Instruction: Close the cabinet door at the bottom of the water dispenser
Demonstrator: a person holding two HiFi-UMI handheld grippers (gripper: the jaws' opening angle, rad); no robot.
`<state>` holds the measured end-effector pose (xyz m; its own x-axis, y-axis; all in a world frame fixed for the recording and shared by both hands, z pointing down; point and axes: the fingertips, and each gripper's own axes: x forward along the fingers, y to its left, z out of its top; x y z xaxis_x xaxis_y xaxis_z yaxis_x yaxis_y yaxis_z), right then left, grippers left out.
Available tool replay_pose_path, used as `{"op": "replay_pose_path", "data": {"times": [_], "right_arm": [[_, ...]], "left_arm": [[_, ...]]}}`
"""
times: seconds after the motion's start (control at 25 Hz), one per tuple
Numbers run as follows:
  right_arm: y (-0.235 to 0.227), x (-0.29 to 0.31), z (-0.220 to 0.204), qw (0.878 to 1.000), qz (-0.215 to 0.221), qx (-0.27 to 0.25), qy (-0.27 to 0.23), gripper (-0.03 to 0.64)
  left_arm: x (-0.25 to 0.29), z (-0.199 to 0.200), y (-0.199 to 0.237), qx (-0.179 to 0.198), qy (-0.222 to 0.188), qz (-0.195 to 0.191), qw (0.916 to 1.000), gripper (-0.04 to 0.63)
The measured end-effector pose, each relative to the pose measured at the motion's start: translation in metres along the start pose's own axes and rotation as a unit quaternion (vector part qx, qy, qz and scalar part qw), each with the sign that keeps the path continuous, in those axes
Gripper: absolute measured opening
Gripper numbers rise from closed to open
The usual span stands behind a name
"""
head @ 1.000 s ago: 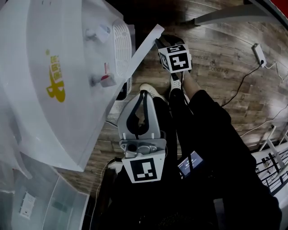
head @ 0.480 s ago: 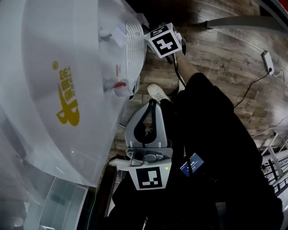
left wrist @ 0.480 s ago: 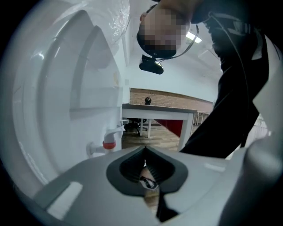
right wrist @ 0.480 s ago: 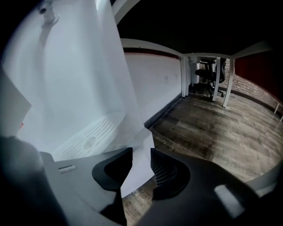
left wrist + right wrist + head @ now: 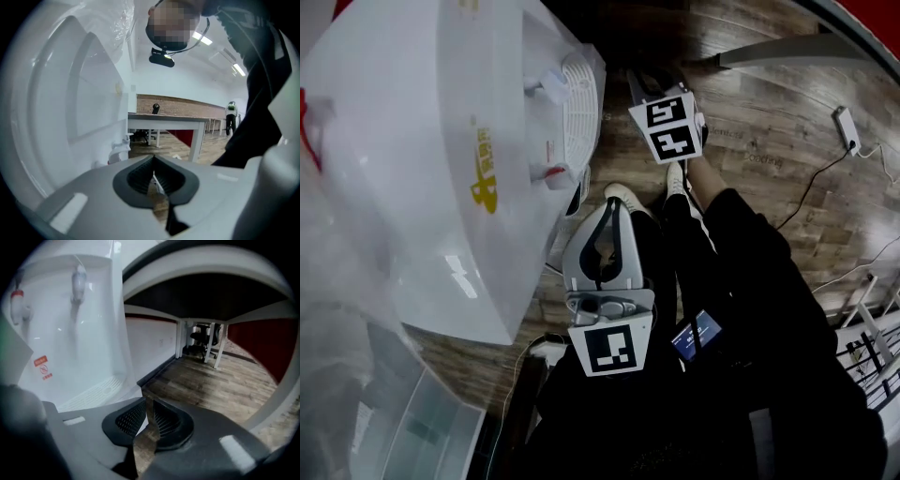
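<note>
The white water dispenser (image 5: 459, 159) fills the left of the head view, its taps and drip tray (image 5: 579, 103) facing right. No door panel sticks out below the tray; the lower cabinet front is hidden under it. My right gripper (image 5: 641, 79) hangs just right of the tray, clear of the dispenser. Its jaws (image 5: 149, 401) are closing, with a narrow gap and nothing between them. The right gripper view shows the taps (image 5: 78, 281) and tray (image 5: 93, 391). My left gripper (image 5: 612, 204) is held near the person's legs, shut and empty, beside the dispenser's side (image 5: 70, 117).
The person's shoes (image 5: 624, 196) stand on the wooden floor in front of the dispenser. A power strip (image 5: 843, 117) with its cable lies at the right. A white bar (image 5: 787, 47) crosses the top. A clear plastic box (image 5: 422, 422) sits at the bottom left. A table (image 5: 168, 120) stands beyond.
The white door panel that stuck out beside the right gripper a second ago no longer shows. The right gripper went in toward the tray, then drew back. The left gripper stayed put.
</note>
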<state>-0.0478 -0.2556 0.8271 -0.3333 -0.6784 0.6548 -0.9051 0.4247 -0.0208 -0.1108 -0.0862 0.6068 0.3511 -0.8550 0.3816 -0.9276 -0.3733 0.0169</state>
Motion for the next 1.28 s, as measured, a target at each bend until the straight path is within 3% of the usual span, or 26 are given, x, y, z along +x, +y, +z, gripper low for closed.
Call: {"op": "replay_pose_path", "data": {"times": [0.12, 0.28, 0.48, 0.6, 0.88, 1.04, 1.12, 1.28], "right_arm": [[-0.009, -0.063, 0.018, 0.998, -0.035, -0.024, -0.041, 0.0], [-0.011, -0.139, 0.051, 0.995, -0.051, -0.046, -0.073, 0.0], [-0.01, -0.205, 0.102, 0.989, -0.048, -0.082, -0.111, 0.0], [-0.005, -0.239, 0.14, 0.983, -0.044, -0.101, -0.146, 0.0], [0.003, -0.315, 0.221, 0.973, -0.058, -0.062, -0.217, 0.0], [0.017, -0.355, 0.252, 0.964, -0.041, -0.067, -0.255, 0.0], [0.023, -0.38, 0.262, 0.961, -0.02, -0.06, -0.271, 0.0], [0.038, -0.437, 0.279, 0.952, 0.034, -0.054, -0.301, 0.0]], "left_arm": [[-0.008, 0.019, 0.008, -0.003, -0.003, 0.015, 0.9999, 0.008], [-0.025, 0.04, 0.016, -0.001, -0.004, 0.04, 0.9992, 0.006], [-0.043, 0.069, 0.007, 0.026, -0.018, 0.045, 0.9985, 0.008], [-0.056, 0.084, 0.014, 0.023, -0.013, 0.051, 0.9984, 0.008], [-0.072, 0.142, 0.031, 0.007, -0.039, 0.078, 0.9962, 0.006], [-0.081, 0.177, 0.034, 0.009, -0.067, 0.1, 0.9926, 0.006], [-0.092, 0.19, 0.034, 0.003, -0.074, 0.12, 0.99, 0.006], [-0.118, 0.216, 0.015, -0.023, -0.08, 0.122, 0.989, 0.006]]}}
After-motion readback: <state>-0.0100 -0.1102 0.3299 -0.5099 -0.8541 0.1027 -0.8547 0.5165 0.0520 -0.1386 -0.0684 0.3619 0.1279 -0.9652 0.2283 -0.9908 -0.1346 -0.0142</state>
